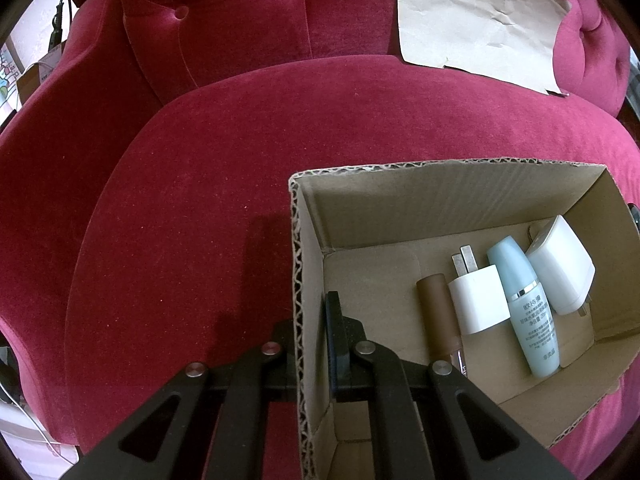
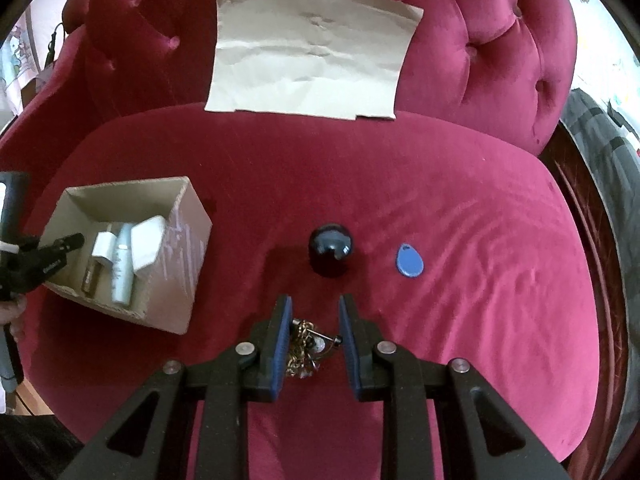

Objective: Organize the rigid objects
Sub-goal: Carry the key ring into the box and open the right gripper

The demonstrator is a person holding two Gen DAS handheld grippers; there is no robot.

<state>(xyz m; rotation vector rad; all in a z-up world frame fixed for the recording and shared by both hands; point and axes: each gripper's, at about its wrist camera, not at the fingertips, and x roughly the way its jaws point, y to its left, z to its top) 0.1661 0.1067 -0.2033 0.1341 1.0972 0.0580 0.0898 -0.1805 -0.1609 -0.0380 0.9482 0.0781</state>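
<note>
The cardboard box (image 1: 400, 208) rests on the red sofa seat (image 2: 440, 208) and holds a brown tube (image 1: 438, 312), two white chargers (image 1: 478, 298) and a pale blue bottle (image 1: 528, 308) side by side. The left gripper (image 1: 310, 344) clamps the box's near wall, one finger inside and one outside. Right of the box, the right gripper (image 2: 314, 336) stands wide, straddling a gold chain trinket (image 2: 306, 350), with a dark round object (image 2: 330, 248) and a blue key fob (image 2: 410, 261) beyond it.

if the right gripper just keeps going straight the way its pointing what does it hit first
Probably the gold chain bundle lying between the open fingers of the right gripper. Past that, the dark round object sits in line on the red cushion; depth is unclear.
</note>
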